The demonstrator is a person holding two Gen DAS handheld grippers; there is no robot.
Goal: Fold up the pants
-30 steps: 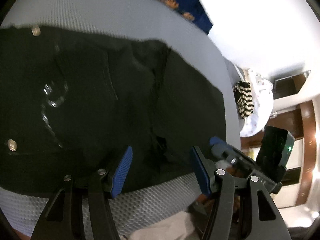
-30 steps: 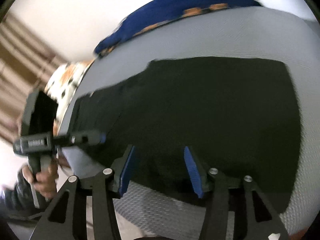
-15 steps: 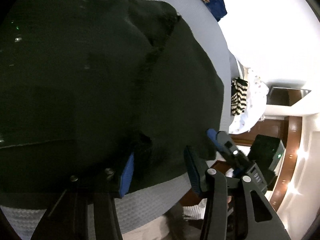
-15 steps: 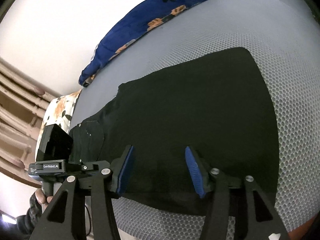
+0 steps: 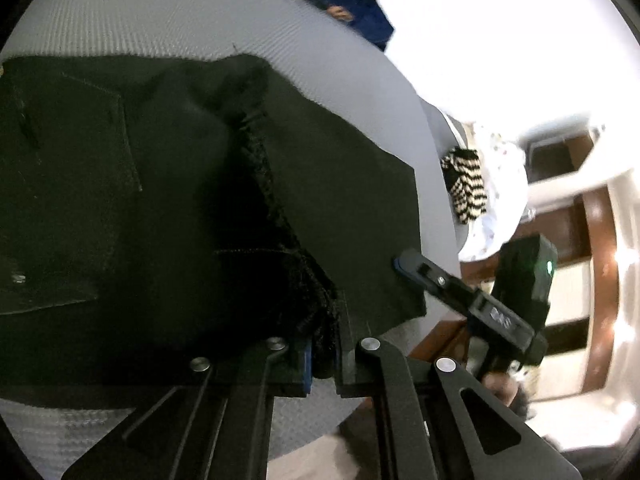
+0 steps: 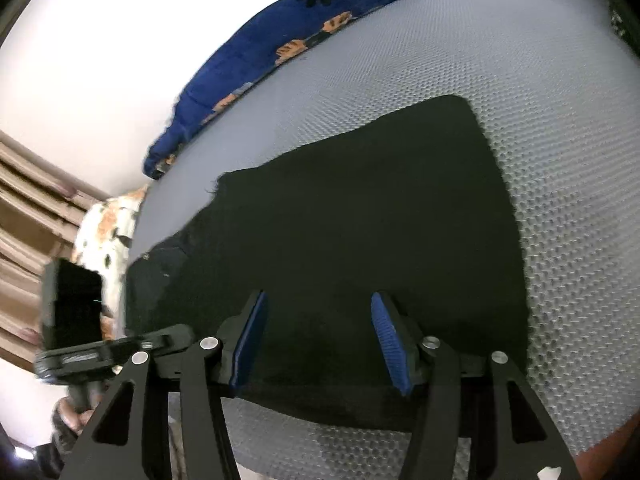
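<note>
Snapped shut, that left claw (image 5: pixel 325 354) — a second ago its blue pads stood well apart over the pants (image 5: pixel 168 208), and now they are pressed together on a bunched ridge of black cloth at the near edge, right at 6 o'clock in the left view. From the pinch, a rough seam climbs toward 12 o'clock, with the fabric lifting into a fold either side of it. A patch pocket shows flat at 9 o'clock.

Over to the right claw (image 6: pixel 318 344): spread about halfway, much as before, pads open with nothing squeezed between them. It hangs over the near hem of the pants (image 6: pixel 340 240), black cloth showing in the gap; whether the tips touch the fabric I cannot tell. In the left view the right claw comes in from 4 o'clock, its tip on or just over the corner of the pants, by the bed edge.

The pants lie spread on the grey mesh bed (image 6: pixel 520 80), dark and mostly flat, running from 9 o'clock to 3 o'clock in the right view. A blue blanket (image 6: pixel 280 40) with orange paw prints sits at the far edge, around 11 o'clock. In the right view the left claw's body and the hand (image 6: pixel 72 416) holding it show at 8 o'clock. A striped cloth (image 5: pixel 466 184) lies off the bed at 3 o'clock in the left view.
</note>
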